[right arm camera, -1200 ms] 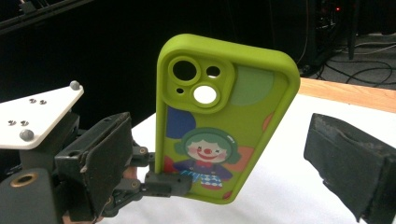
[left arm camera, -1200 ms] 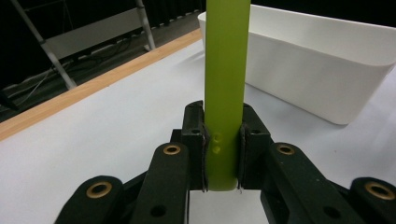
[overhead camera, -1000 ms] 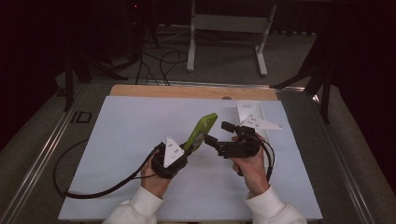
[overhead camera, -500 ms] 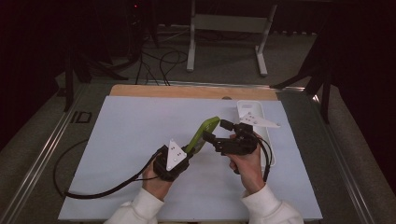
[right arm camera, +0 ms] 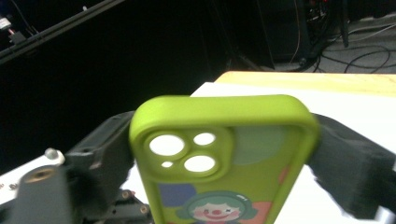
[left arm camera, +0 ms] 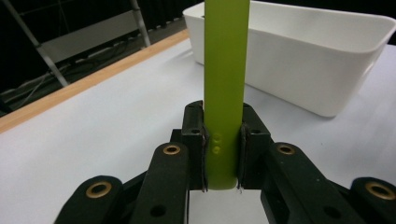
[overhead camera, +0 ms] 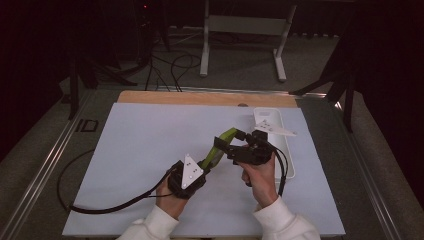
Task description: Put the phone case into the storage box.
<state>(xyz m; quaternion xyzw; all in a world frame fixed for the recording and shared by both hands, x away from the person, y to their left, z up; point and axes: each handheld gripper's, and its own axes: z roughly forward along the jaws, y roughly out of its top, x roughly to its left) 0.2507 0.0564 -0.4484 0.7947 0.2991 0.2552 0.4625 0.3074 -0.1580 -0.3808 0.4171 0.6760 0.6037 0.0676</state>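
Note:
A lime-green phone case (overhead camera: 218,148) with a clown picture on its back is held above the white mat between both grippers. My left gripper (overhead camera: 206,166) is shut on its bottom edge; in the left gripper view the pads (left arm camera: 244,144) pinch the case (left arm camera: 224,79) edge-on. My right gripper (overhead camera: 231,140) reaches in from the right around the camera end. Its jaws have just been closing, and in the right gripper view they press both long sides of the case (right arm camera: 219,154).
A white rectangular bin (overhead camera: 287,159) stands on the mat just right of my right hand, and appears behind the case as the bin (left arm camera: 303,60). The white mat (overhead camera: 145,145) stretches left and forward. A wooden strip (overhead camera: 200,98) runs along the far edge. A black cable (overhead camera: 115,205) trails left.
The right gripper moved left and took the case's top end between its jaws. The case tipped lower, toward the right. The left gripper kept its hold.

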